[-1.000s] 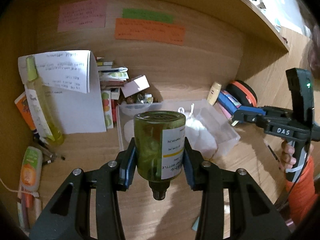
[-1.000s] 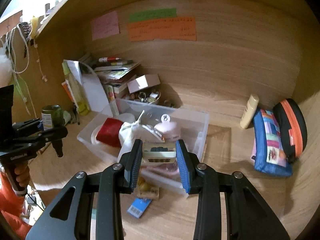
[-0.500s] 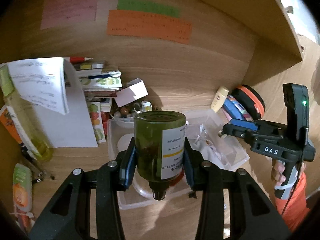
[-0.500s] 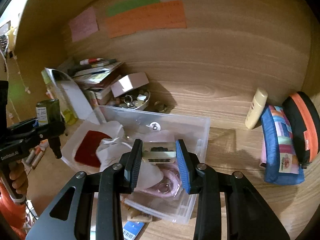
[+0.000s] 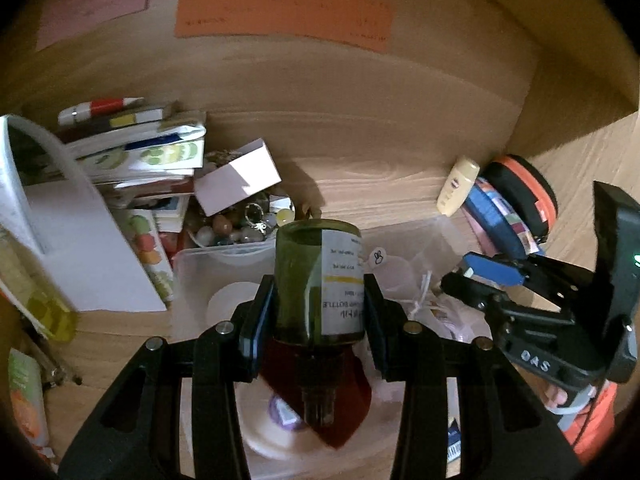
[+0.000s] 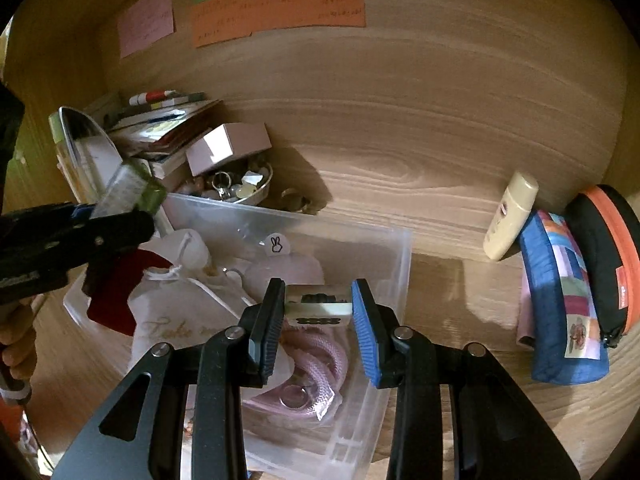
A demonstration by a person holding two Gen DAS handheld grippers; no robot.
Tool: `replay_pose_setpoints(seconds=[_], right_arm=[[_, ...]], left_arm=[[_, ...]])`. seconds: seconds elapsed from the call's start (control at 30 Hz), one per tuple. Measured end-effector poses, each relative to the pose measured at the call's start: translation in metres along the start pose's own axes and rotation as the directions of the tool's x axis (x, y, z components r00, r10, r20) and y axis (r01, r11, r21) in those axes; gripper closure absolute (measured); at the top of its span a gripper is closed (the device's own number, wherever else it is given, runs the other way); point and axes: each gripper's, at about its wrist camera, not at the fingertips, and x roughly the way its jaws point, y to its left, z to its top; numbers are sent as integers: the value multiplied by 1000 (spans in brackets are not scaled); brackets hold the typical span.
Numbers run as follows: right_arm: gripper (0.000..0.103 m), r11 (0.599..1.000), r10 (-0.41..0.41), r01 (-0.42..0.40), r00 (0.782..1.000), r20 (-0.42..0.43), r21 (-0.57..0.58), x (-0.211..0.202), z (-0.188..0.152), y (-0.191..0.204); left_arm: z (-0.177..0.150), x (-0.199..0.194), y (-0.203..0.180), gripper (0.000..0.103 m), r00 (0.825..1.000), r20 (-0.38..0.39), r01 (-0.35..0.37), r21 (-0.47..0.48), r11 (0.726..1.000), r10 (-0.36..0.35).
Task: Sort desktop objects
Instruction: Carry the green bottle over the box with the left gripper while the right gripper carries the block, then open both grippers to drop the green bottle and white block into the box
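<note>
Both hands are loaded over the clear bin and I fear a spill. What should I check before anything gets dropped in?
1. Left gripper jaws clamped on green bottle: ok.
2. Right gripper jaws clamped on tile: ok.
3. Both loads above clear bin: ok.
4. Free floor space in bin: not ok, pouches and cord fill it.
5. Bottle cap tight: cannot tell.

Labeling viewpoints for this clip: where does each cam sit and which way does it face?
Left wrist: on the left tool, looking forward and down over its green bottle into the clear bin; right tool and hand at right.
Right wrist: on the right tool, facing the same way over its mahjong tile; left tool and fingers at left.
Shared: bin, bead bowl, orange note, blue pouch.
</note>
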Motion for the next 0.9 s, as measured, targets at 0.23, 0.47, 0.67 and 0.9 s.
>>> replay_pose_setpoints(seconds=[0.23,0.47,0.67,0.9], right_arm=[[72,1000,0,0,1000,-15,-13,7,-3,0],[72,999,-14,14,1000,-5,-50,8,-5,6],[72,998,-16,15,1000,-6,-62,9,-5,8],[65,998,-22,22,1000,-2,-61,8,-5,8]], left_arm=[[1,21,-6,62,999,-42,-15,10,1000,15],[3,33,-12,62,998,-65,-25,39,999,27],[4,34,-12,62,997,-72,-22,41,999,25],[4,30,-12,58,997,-72,-13,29,999,15]])
